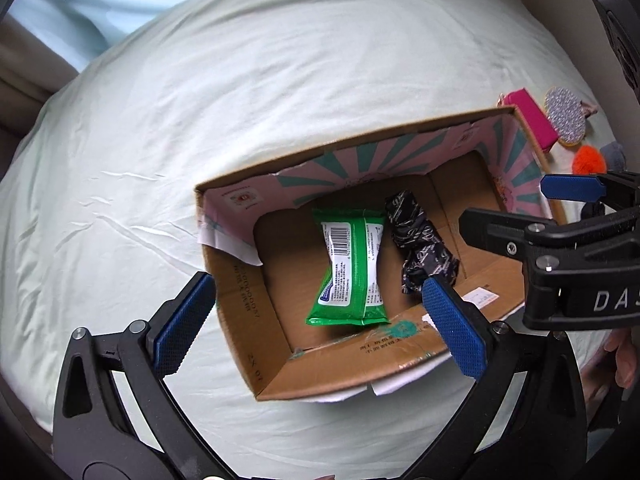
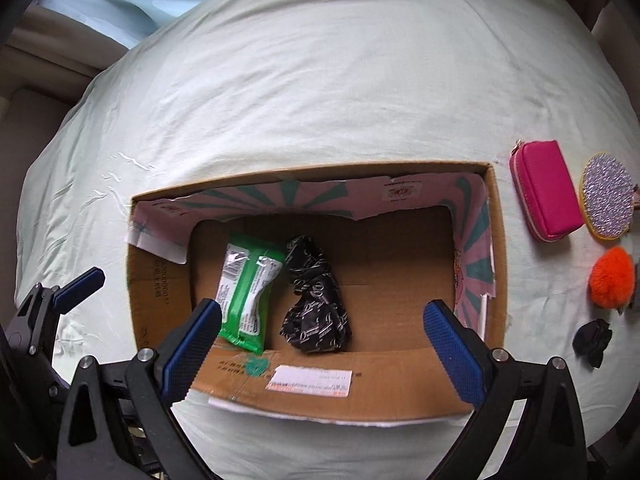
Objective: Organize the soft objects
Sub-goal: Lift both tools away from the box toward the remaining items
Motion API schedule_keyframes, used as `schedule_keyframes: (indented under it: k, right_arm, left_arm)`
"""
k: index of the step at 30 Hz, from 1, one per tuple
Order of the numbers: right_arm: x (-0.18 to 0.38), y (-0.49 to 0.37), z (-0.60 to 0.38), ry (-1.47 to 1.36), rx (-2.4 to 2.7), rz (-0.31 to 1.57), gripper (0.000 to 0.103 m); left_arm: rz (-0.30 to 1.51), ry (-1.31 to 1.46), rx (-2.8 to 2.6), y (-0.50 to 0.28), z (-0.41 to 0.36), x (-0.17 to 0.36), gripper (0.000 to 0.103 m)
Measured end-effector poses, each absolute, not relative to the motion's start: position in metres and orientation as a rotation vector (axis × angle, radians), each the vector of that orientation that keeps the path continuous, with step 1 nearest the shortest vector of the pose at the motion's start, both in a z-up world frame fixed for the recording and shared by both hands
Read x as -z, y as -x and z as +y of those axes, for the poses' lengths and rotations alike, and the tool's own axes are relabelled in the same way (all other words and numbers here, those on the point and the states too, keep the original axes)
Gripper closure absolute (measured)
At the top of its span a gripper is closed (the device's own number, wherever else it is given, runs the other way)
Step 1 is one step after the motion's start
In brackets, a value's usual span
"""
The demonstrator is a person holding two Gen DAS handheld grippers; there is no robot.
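**Both claws wide open over the box, nothing held**

Above the open cardboard box (image 2: 496, 240) on the pale bedsheet (image 2: 320, 80), you hold both grippers pointing steeply down. Your left gripper (image 1: 320, 320) has its blue pads spread to full width, nothing between them; one pad sits over the box's left wall, the other over the near right part of the box floor. Your right gripper (image 2: 324, 348) is likewise fully spread and empty, pads hanging over the near edge of the box.

Inside the box, on the floor: a green wet-wipe pack (image 2: 248, 296) lying flat, label side up, toward the left. Just beside it, on its right, a black patterned cloth bundle (image 2: 316, 300), crumpled, touching or nearly touching the pack. Rest of the box floor is bare cardboard.

Outside the box, on the sheet to its right: a pink zip pouch (image 2: 546, 190) nearest the box wall, a glittery silver round pad (image 2: 608, 196) just beside the pouch, an orange pompom (image 2: 612, 276) below those, and a small black fabric piece (image 2: 594, 340) nearer you. All four lie apart from the box.
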State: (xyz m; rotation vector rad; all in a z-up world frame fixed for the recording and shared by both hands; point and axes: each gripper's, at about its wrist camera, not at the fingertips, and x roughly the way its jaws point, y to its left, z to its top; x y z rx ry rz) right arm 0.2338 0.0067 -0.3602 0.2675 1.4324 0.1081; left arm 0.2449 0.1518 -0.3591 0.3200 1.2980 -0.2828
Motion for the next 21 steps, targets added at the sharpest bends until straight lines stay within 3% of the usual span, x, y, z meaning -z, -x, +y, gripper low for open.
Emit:
schedule_keyframes:
  k: [21]
  right_arm:
    - [0.156,-0.115,-0.01,-0.067,0.03,0.914,0.002]
  left_arm:
    - [0.94,-0.23,0.225,-0.135,0.168,0.188,0.0]
